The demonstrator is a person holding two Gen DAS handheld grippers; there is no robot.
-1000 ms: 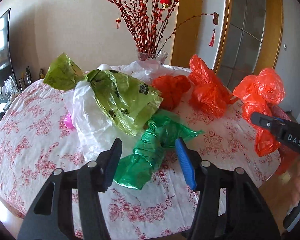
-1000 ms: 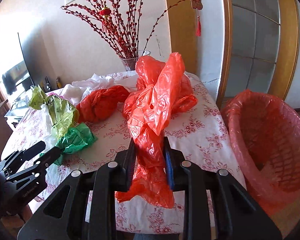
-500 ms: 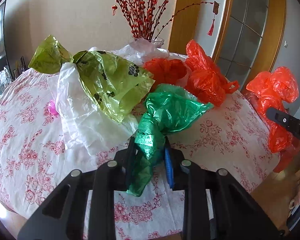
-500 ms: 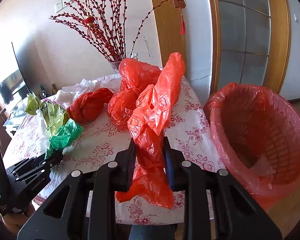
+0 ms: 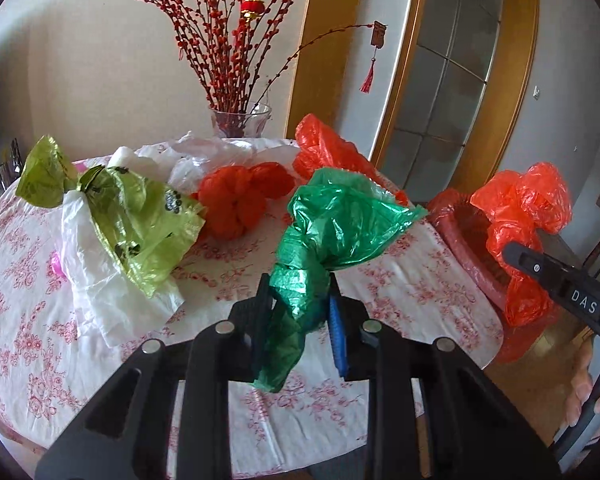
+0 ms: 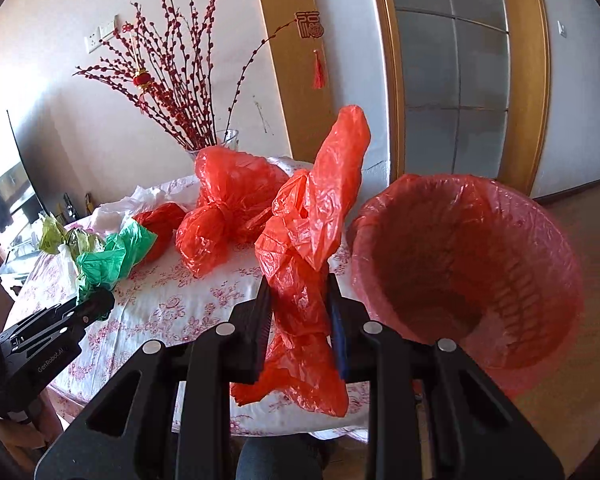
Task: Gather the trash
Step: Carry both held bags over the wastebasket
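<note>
Trash bags are seen scattered over a round table (image 5: 40, 360) covered in a floral cloth. The green bag (image 5: 332, 232) is pinched at its twisted neck by the left gripper (image 5: 298, 320), whose jaws have just been closing onto it; the bag's body is raised above the cloth and its tail hangs below the pads. An orange bag (image 6: 312, 248) is clamped in the same way by the right gripper (image 6: 298, 320), jaws pressed on the crumpled middle, one end standing up and the other drooping past the table edge. Just to the right of that bag, a basket (image 6: 548, 240) lined with red plastic is found beside the table, its mouth turned toward the camera. Left on the cloth are a knotted red bag (image 5: 236, 204), another orange bag (image 6: 228, 200) behind it, a yellow-green printed bag (image 5: 140, 224) lying over a white bag (image 5: 92, 292), and more white plastic (image 5: 204, 156) near the far edge. A glass vase (image 5: 240, 120) of red-budded branches is set at the back of the table. In the left wrist view, the right gripper's handle is seen at the right edge, held by fingers (image 5: 580, 392).
</note>
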